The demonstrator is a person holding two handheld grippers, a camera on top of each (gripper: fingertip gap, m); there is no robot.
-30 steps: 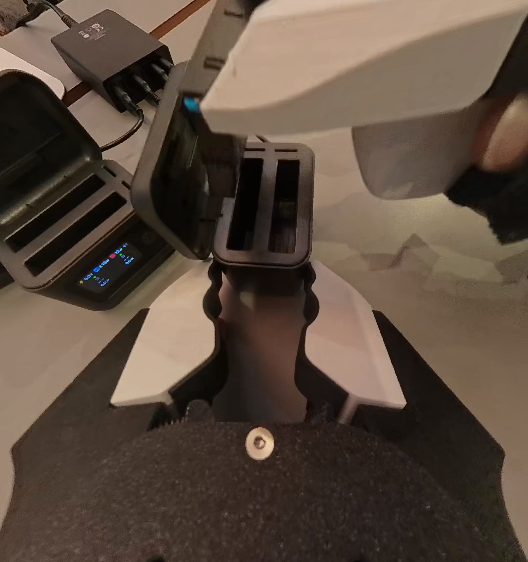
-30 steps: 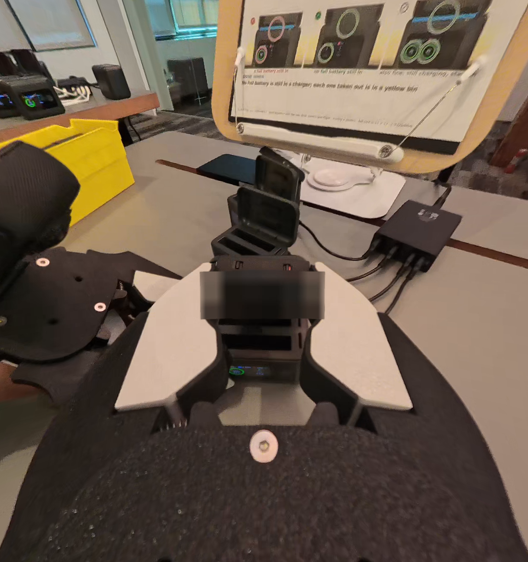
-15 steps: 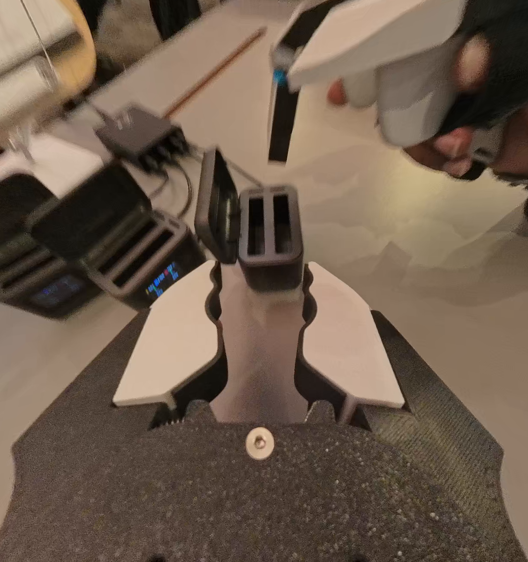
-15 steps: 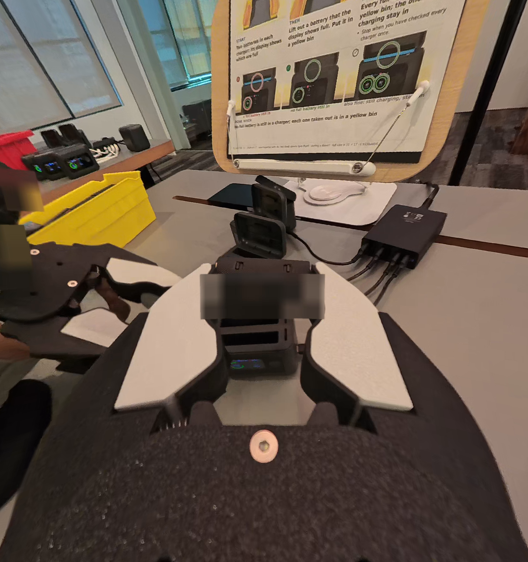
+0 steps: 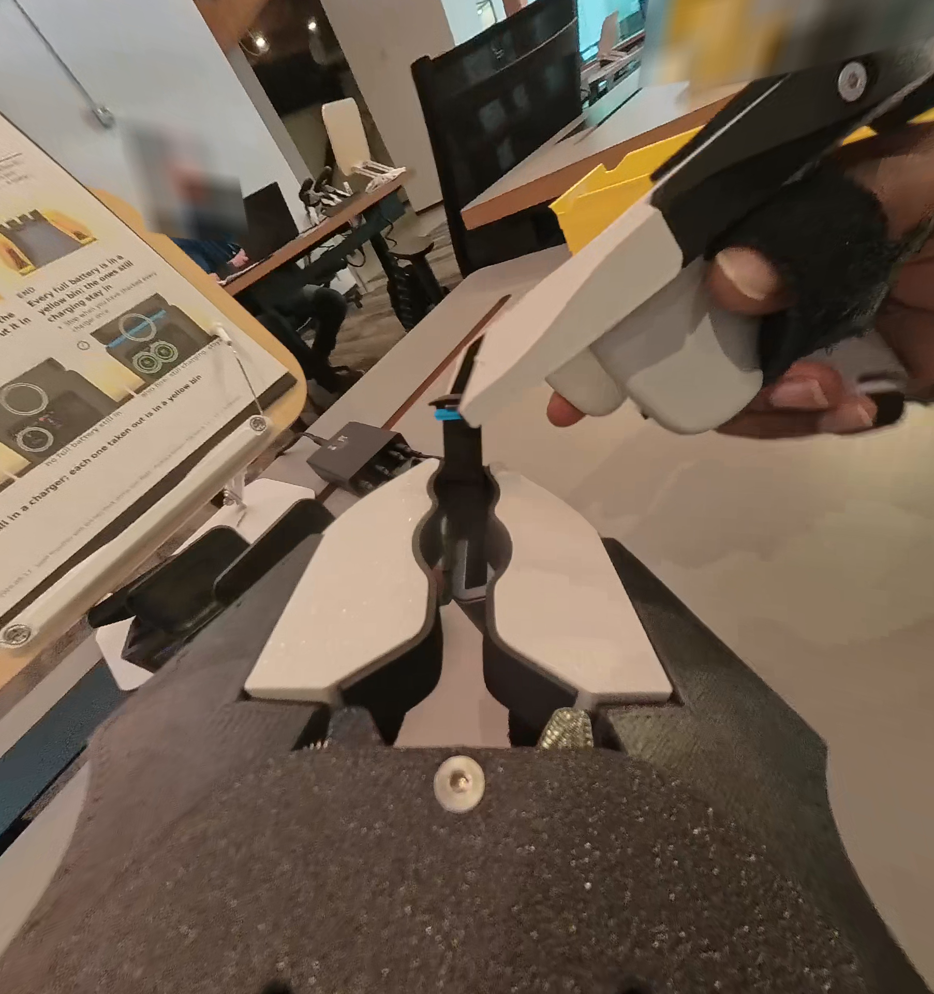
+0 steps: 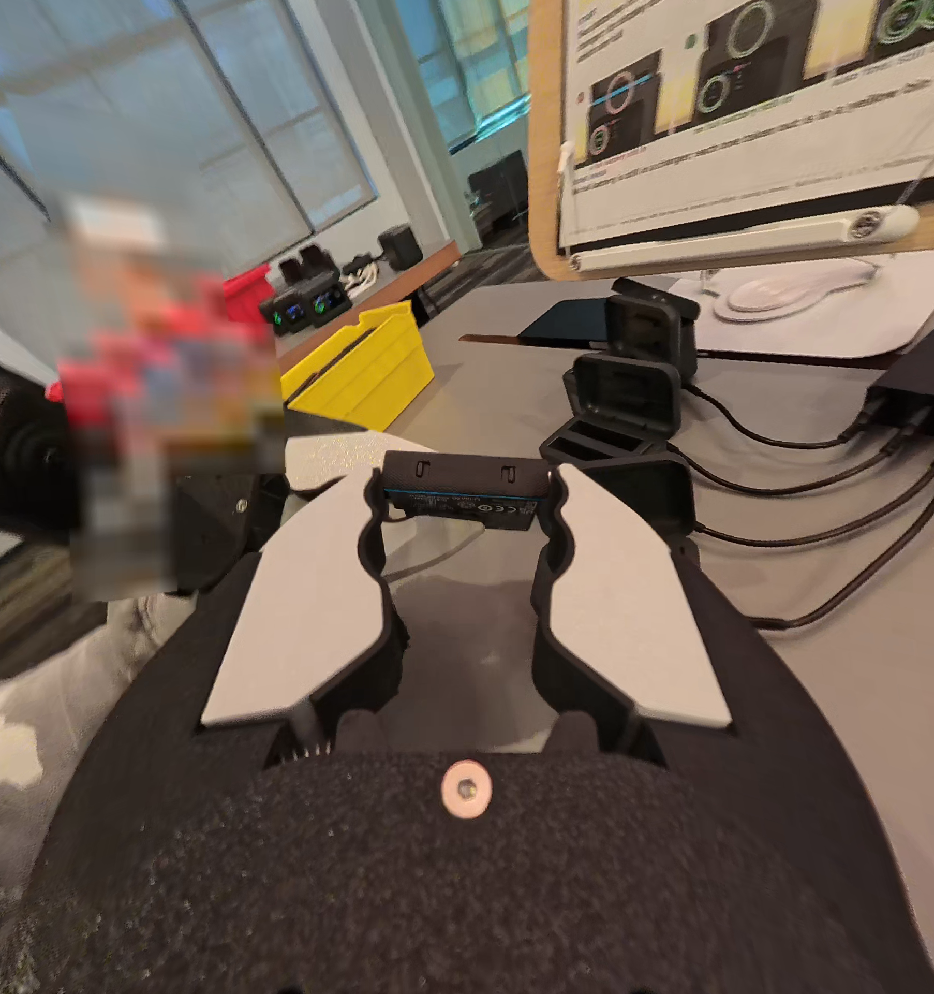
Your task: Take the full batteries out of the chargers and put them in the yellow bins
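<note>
The right gripper (image 6: 464,492) pinches a black battery (image 6: 462,497) by its short ends, held crosswise above the table (image 6: 830,699). The left wrist view shows that battery (image 5: 456,446) edge-on, its blue strip up, hanging under the right gripper (image 5: 467,400). Its lower end sits between the fingers of the left gripper (image 5: 464,484). Those fingers are drawn nearly together around it; I cannot tell whether they press on it.

Only the right view shows the chargers (image 6: 620,409), lids open, in a row beyond the battery and cabled towards the right. It also shows the left gripper (image 6: 346,457), partly hidden at the battery's far side.

The bin (image 6: 362,371) stands well apart at the left; the left view catches only its corner (image 5: 604,199). The hub (image 5: 351,449) shows whole only in the left view. The board (image 5: 104,376) shows in both.
</note>
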